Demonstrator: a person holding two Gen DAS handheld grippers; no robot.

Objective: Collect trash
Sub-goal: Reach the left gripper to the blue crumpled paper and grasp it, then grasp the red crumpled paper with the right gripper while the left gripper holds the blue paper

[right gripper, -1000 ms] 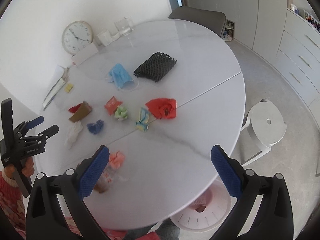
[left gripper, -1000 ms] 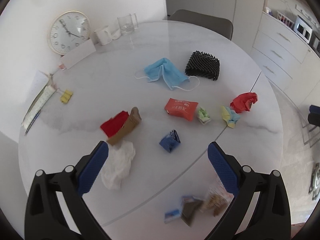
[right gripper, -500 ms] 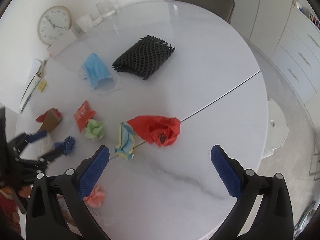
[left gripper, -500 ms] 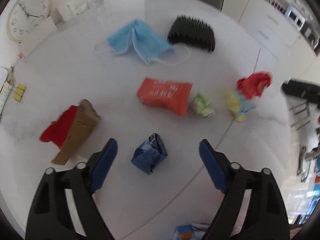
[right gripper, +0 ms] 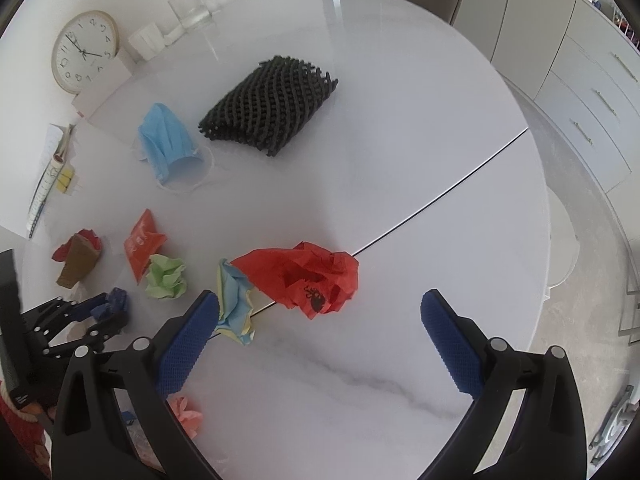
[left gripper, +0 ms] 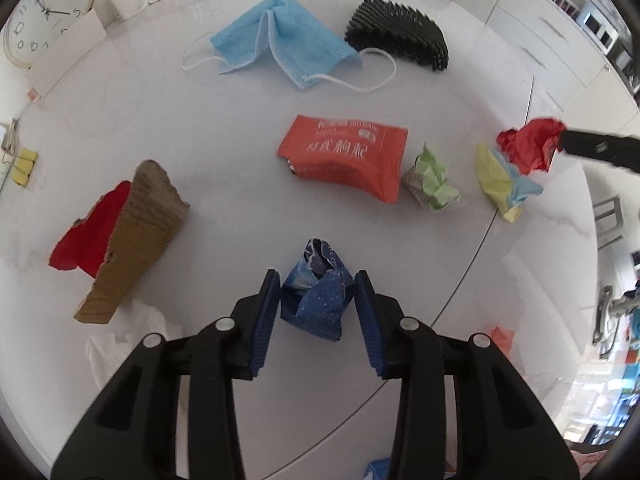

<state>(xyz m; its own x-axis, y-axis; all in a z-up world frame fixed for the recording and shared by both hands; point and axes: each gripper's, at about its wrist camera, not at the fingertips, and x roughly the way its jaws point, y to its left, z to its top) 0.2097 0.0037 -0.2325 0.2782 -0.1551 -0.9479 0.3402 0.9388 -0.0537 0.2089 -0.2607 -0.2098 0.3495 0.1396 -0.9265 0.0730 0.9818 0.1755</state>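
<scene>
A crumpled blue wrapper lies on the white marble table, between the blue pads of my left gripper. The jaws are closing and both pads touch its sides. The right wrist view shows that same gripper at the lower left, on the blue wrapper. My right gripper stands wide open just above a crumpled red paper, which sits between its fingers without touching them. One of its black fingers shows beside the red paper.
More trash lies around: an orange packet, a green wad, a yellow-blue paper, brown cardboard on red paper, a blue mask, black mesh, white tissue, a pink wad. A clock and glasses stand at the back.
My left gripper has dropped to the table and closed from wide open onto the blue wrapper. The right gripper has come down and forward to just above the red paper, still open.
</scene>
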